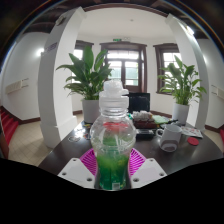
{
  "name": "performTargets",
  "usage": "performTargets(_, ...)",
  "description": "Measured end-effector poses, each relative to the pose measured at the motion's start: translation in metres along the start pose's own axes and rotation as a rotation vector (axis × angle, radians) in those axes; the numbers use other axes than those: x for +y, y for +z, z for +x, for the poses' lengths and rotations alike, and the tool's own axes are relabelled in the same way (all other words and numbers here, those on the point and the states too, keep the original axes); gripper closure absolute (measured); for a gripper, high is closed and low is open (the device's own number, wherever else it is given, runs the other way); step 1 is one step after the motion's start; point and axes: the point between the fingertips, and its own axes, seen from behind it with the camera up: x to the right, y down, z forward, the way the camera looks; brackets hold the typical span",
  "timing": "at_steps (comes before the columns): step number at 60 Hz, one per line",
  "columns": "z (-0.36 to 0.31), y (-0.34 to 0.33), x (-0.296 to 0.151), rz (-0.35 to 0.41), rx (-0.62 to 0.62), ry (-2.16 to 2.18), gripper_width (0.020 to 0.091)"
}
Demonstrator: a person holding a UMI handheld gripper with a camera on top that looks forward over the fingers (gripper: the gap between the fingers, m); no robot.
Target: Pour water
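The bottle (112, 140) stands upright directly between the fingers of the gripper (112, 165), its long axis vertical and in line with the way the gripper looks forward. The magenta pads (89, 161) sit against both of its flanks, so the gripper appears to be pinching the bottle around its lower body, though whether its base rests on the bench (70, 150) or hangs just clear of it cannot be told, since the fingers hide the bottom.

The bottle is clear, thin-walled plastic with a bulbous, ribbed body narrowing to a shoulder and a white screw cap (113, 92) that seems to be in place. Green liquid fills roughly the lower half; the upper part is transparent and shows the room through it. A squeeze would likely flex such a wall, so the grip is probably best kept light.

Beyond the bottle, towards the far right part of the dark, glossy bench, sits a white cup (170, 137) with a rounded body, near some smaller items too indistinct to name. That cup lies ahead and to the right of the gripper, and is the likely receiver; the pour would turn on carrying the bottle that way and tipping its neck over the rim, after the cap is off.

Two leafy potted plants (90, 75) in pale pots stand behind the bench, before wood-framed doors (127, 68).
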Motion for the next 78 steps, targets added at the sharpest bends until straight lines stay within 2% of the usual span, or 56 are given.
performTargets(10, 0.001, 0.001, -0.003, 0.043, -0.002, 0.036, 0.0751)
performTargets(16, 0.008, 0.007, -0.006, 0.036, -0.018, 0.137, 0.0747)
performTargets(22, 0.010, 0.023, -0.020, 0.036, -0.056, 0.352, 0.0749)
performTargets(38, 0.057, 0.072, -0.082, 0.145, -0.179, 1.122, 0.0751)
performTargets(56, 0.118, 0.118, -0.125, 0.247, -0.287, 1.794, 0.0750)
performTargets(67, 0.139, 0.127, -0.140, 0.284, -0.376, 2.108, 0.0754)
performTargets(72, 0.149, 0.131, -0.140, 0.310, -0.376, 2.187, 0.0750)
performTargets(78, 0.150, 0.134, -0.137, 0.281, -0.368, 2.154, 0.0749)
